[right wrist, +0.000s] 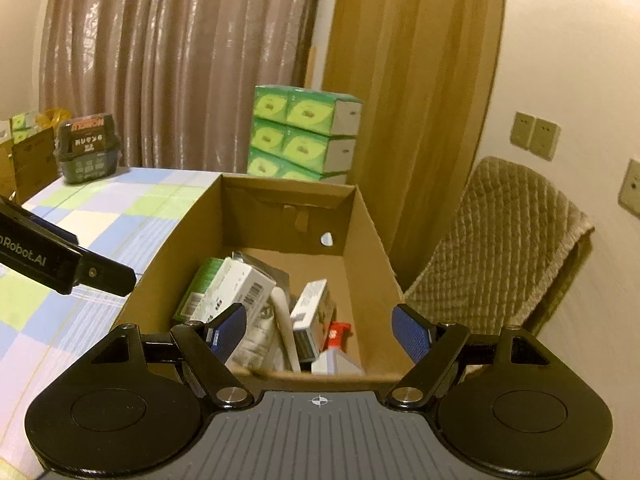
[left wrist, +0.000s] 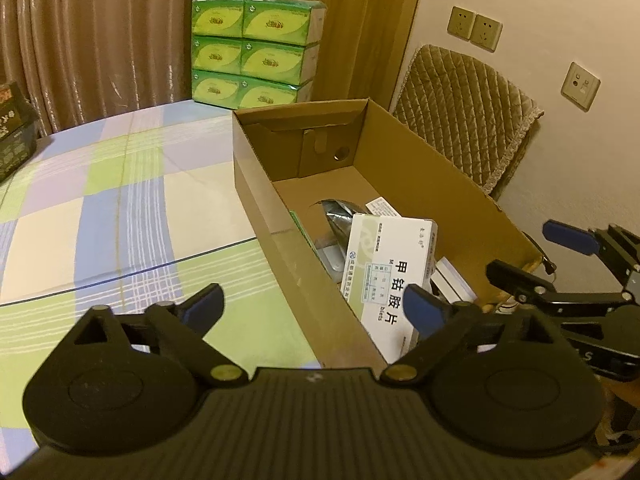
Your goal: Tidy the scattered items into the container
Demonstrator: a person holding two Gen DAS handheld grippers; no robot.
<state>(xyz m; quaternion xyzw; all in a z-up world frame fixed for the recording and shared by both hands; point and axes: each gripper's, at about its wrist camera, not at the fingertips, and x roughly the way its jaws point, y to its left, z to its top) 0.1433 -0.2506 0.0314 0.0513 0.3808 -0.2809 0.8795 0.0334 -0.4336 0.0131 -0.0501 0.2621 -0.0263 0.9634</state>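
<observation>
1. Left gripper (left wrist: 312, 308) is hovering over the table (left wrist: 120, 200) edge, fingers apart, holding nothing.
2. Items are lying inside the cardboard box (right wrist: 372, 240); medicine carton (left wrist: 390, 268) is leaning high, risking toppling out if bumped.
3. Right gripper (right wrist: 318, 330) is hovering above the box, fingers apart, empty.

Medicine boxes (right wrist: 236, 288) in carton (right wrist: 368, 236) on table (left wrist: 120, 208)

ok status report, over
Left hand-held gripper open, empty. Right hand-held gripper open, empty. Items piled in cardboard box. Nothing in the way.
</observation>
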